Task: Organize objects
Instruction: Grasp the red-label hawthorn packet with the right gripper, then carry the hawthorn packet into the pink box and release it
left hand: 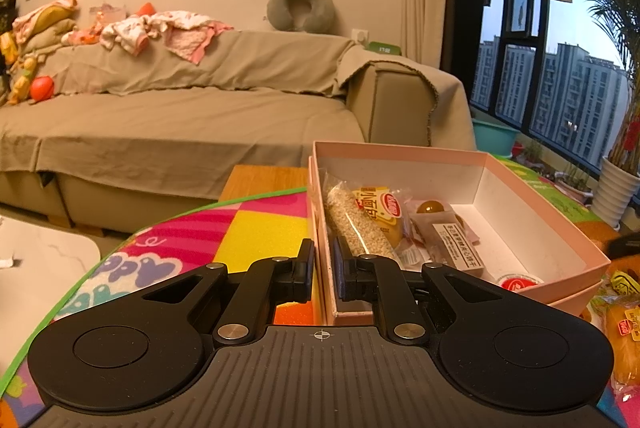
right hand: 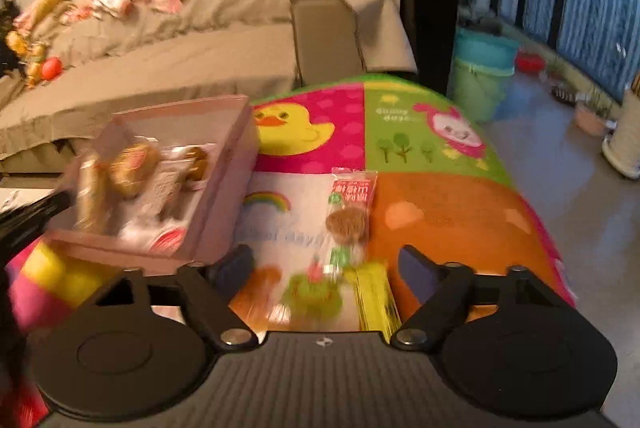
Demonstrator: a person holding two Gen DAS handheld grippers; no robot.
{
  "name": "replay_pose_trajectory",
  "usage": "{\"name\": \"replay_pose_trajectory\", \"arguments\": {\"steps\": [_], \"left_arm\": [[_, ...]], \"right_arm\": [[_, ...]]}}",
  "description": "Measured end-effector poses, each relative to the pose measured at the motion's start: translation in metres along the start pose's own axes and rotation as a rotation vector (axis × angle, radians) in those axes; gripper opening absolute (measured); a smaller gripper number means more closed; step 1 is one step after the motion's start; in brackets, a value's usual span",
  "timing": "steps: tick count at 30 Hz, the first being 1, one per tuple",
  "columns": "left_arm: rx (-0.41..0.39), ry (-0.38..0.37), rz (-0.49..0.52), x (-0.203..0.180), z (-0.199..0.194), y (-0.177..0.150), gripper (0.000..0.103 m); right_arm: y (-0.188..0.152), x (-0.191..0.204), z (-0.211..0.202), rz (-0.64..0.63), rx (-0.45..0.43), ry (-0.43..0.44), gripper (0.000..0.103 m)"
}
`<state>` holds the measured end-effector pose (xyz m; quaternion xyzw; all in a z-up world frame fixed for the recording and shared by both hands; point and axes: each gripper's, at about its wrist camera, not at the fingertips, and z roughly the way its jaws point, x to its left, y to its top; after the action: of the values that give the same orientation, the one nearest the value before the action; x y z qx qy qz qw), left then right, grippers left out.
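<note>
A pink cardboard box (left hand: pixel 400 152) stands open on the colourful play mat (left hand: pixel 260 228). My left gripper (left hand: pixel 323 262) is shut on its near left wall. Inside lie a sesame bar packet (left hand: pixel 352 224), a yellow bread packet (left hand: pixel 384 216), a brown labelled packet (left hand: pixel 452 240) and a red-lidded cup (left hand: pixel 518 284). In the blurred right wrist view, my right gripper (right hand: pixel 326 268) is open above loose snacks on the mat beside the box (right hand: pixel 224 196). These are a red and green packet with a round brown cookie (right hand: pixel 348 212), a green packet (right hand: pixel 316 296) and a yellow packet (right hand: pixel 376 300). Its pads touch none of them.
More snack packets (left hand: pixel 624 340) lie on the mat right of the box. A covered sofa (left hand: pixel 180 108) runs behind the mat. A white table (left hand: pixel 44 260) is at the left. A teal bucket (right hand: pixel 480 68) and a white plant pot (left hand: pixel 616 192) stand by the window.
</note>
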<state>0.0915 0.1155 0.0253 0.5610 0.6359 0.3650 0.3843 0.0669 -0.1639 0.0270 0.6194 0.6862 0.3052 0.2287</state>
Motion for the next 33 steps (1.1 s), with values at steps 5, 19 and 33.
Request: {"name": "replay_pose_trajectory", "arguments": {"steps": [5, 19, 33], "left_arm": [[0.000, -0.001, -0.001, 0.000, 0.000, 0.000, 0.013], [-0.001, 0.000, 0.000, 0.001, 0.001, 0.000, 0.013], [-0.001, 0.000, 0.000, 0.001, 0.001, 0.000, 0.013]], "right_arm": [[0.025, -0.001, 0.075, 0.090, 0.123, -0.086, 0.060], [0.016, 0.018, 0.012, -0.060, 0.022, -0.066, 0.033], [0.007, 0.045, -0.172, -0.164, -0.250, 0.028, 0.033]]}}
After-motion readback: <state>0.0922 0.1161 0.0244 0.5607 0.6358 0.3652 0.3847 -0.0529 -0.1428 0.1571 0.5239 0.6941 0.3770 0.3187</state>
